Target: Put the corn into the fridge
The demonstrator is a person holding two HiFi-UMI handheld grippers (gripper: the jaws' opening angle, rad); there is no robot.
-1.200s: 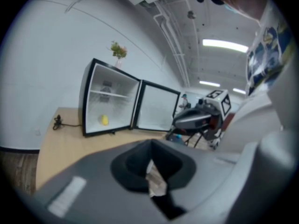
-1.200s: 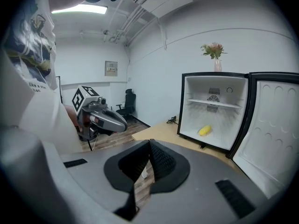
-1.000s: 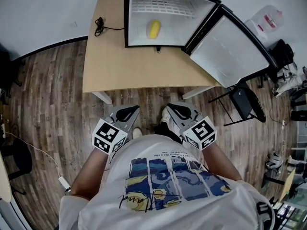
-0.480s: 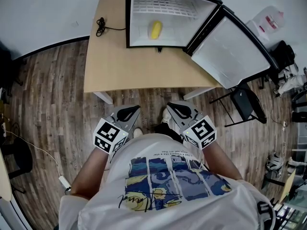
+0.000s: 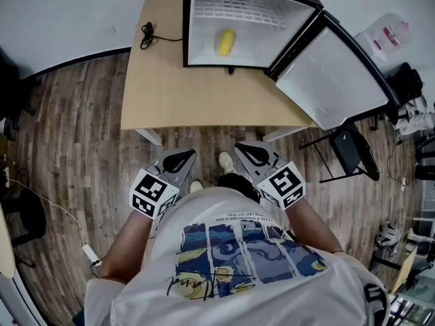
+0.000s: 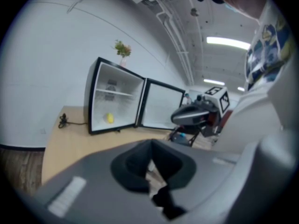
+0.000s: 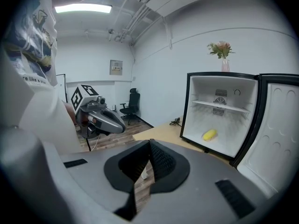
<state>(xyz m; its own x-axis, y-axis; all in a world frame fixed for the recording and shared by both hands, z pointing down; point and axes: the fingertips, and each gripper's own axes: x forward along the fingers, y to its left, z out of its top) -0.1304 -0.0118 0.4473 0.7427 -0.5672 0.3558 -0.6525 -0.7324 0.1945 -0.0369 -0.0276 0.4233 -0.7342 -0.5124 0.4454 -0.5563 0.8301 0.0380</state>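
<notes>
The yellow corn [image 5: 225,42] lies on the floor of the small open fridge [image 5: 204,19] that stands at the back of the wooden table [image 5: 177,94]. The fridge door [image 5: 333,73] is swung wide to the right. Both grippers are held close to the person's body, off the table's near edge. My left gripper [image 5: 178,160] is shut and empty, and my right gripper [image 5: 248,153] is shut and empty too. In the left gripper view the corn [image 6: 109,118] shows far off past my left gripper [image 6: 150,144]. In the right gripper view the corn [image 7: 210,135] shows beyond my right gripper [image 7: 149,143].
A black cable [image 5: 144,34] lies at the table's back left corner. A black chair [image 5: 350,151] stands right of the table, under the open door. A vase of flowers [image 7: 223,55] sits on top of the fridge. Wooden floor surrounds the table.
</notes>
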